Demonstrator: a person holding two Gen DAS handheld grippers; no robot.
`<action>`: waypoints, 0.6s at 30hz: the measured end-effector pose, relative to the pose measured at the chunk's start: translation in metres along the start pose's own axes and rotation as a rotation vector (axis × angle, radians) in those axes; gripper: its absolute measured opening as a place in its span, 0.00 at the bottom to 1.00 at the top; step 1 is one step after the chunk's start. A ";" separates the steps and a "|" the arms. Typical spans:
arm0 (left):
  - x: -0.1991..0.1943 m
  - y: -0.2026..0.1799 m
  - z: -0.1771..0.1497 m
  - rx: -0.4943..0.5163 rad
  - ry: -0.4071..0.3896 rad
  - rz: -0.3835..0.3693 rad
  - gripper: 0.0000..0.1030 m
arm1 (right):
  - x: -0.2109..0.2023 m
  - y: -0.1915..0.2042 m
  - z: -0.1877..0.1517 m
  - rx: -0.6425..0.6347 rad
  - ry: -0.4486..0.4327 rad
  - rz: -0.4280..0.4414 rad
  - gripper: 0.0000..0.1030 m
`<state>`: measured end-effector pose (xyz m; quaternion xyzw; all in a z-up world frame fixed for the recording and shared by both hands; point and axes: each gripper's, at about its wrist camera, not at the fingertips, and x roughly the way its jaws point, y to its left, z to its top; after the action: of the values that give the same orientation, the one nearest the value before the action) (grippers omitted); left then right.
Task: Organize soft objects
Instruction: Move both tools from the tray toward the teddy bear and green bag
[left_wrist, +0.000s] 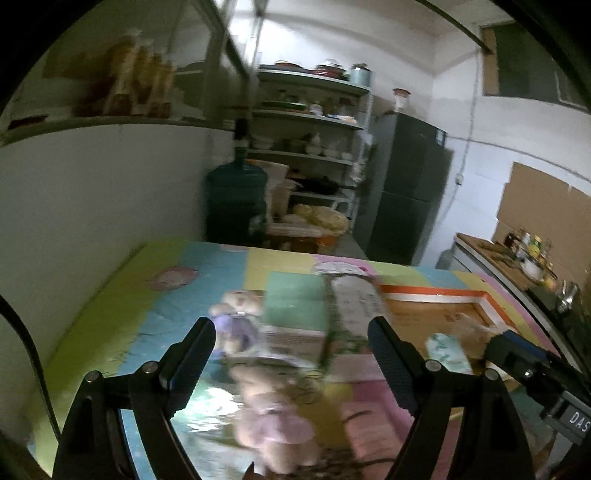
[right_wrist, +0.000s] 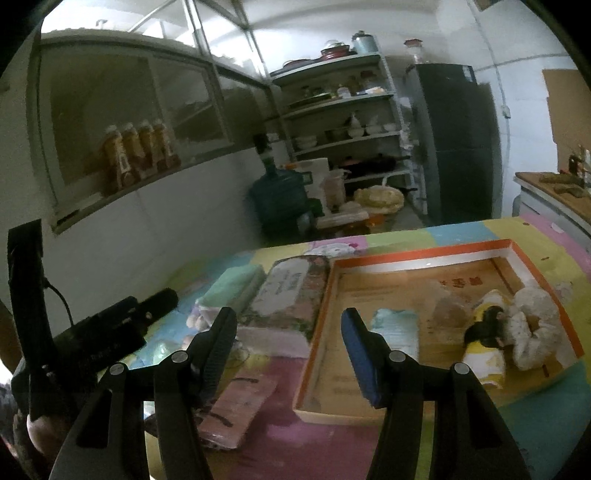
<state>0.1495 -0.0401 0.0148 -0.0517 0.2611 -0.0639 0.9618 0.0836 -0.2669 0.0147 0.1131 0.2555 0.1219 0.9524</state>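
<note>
Both claws released and empty: left gripper (left_wrist: 291, 354) above blurred purple-dressed plush bear (left_wrist: 273, 417); best lowered squarely before clenching, then carried to orange-rimmed cardboard tray (right_wrist: 421, 254).

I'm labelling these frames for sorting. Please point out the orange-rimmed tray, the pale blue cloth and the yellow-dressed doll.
orange-rimmed tray (right_wrist: 424, 256), right wrist view, far rim.
pale blue cloth (right_wrist: 397, 328), right wrist view, its middle.
yellow-dressed doll (right_wrist: 485, 360), right wrist view, its yellow body.

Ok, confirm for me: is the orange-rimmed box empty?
No, the orange-rimmed box already holds a yellow doll and a white plush.
</note>
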 end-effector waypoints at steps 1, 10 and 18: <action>-0.002 0.007 -0.001 -0.009 -0.001 0.008 0.82 | 0.002 0.003 -0.001 -0.004 0.003 0.003 0.59; -0.008 0.058 -0.007 -0.066 0.002 0.064 0.82 | 0.019 0.032 -0.006 -0.041 0.039 0.025 0.59; -0.013 0.094 -0.013 -0.115 0.003 0.103 0.82 | 0.035 0.059 -0.012 -0.077 0.080 0.052 0.59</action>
<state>0.1405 0.0537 -0.0025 -0.0933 0.2682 0.0007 0.9588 0.0963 -0.1996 0.0046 0.0779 0.2854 0.1611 0.9416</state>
